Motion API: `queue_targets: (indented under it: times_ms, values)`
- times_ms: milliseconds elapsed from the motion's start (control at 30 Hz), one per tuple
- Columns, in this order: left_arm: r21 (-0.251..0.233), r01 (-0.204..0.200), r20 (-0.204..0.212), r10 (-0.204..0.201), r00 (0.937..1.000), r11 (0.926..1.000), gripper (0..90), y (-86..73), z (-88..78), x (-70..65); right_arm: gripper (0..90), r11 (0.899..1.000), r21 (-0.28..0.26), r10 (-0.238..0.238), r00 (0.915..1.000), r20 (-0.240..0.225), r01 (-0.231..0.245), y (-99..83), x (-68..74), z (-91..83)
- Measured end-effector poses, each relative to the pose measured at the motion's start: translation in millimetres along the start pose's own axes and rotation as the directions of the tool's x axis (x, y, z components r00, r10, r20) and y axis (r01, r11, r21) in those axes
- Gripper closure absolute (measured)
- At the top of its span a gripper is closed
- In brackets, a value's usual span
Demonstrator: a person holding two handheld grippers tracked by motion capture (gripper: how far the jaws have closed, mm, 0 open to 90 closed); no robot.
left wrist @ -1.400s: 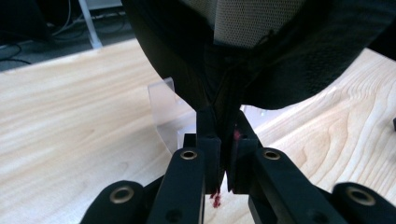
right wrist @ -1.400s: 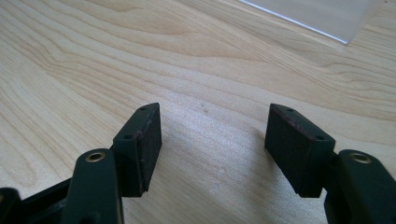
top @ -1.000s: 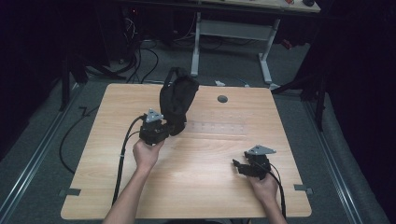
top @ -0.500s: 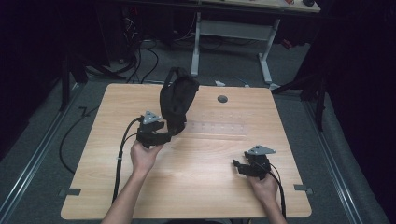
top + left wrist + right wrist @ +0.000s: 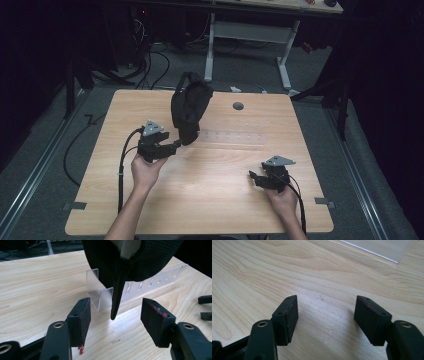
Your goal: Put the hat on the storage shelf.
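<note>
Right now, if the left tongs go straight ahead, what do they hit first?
Probably the black bag's hanging tip, which sits between the open left tongs and just ahead; the clear acrylic rack stands behind it. Depth is uncertain.

On the table (image 5: 210, 200) there is one black cap (image 5: 190, 102), one clear plastic rack (image 5: 235, 136) with slots, and two grippers, one at left (image 5: 172, 146) and one at right (image 5: 254, 177).

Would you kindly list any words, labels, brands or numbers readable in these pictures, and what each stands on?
None can be read: the black mesh cap, the clear slotted acrylic rack, the light wooden table and both grippers bear no legible text; a faint dark mark on the tabletop is too small to read.
</note>
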State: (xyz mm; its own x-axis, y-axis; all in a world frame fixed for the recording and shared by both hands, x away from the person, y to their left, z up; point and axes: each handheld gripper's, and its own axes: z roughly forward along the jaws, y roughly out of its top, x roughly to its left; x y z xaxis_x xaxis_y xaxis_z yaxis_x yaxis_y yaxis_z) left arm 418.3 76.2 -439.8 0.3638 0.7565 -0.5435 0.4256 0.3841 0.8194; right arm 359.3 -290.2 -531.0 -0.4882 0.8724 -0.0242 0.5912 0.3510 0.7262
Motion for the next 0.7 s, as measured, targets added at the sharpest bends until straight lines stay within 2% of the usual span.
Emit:
queue_targets:
  times_ms: [400,700]
  values:
    - [-0.014,0.025,0.008,-0.025,0.9997,0.9996,41.3,3.4,-17.8,2.7,36.2,1.0,0.0,-0.001,1.0,0.0,0.001,0.0,-0.1,0.0]
    - [-0.02,0.044,0.01,-0.044,0.999,0.9988,41.1,-3.2,-31.7,6.8,36.1,1.0,0.001,0.004,1.0,-0.001,-0.004,0.0,0.3,0.0]
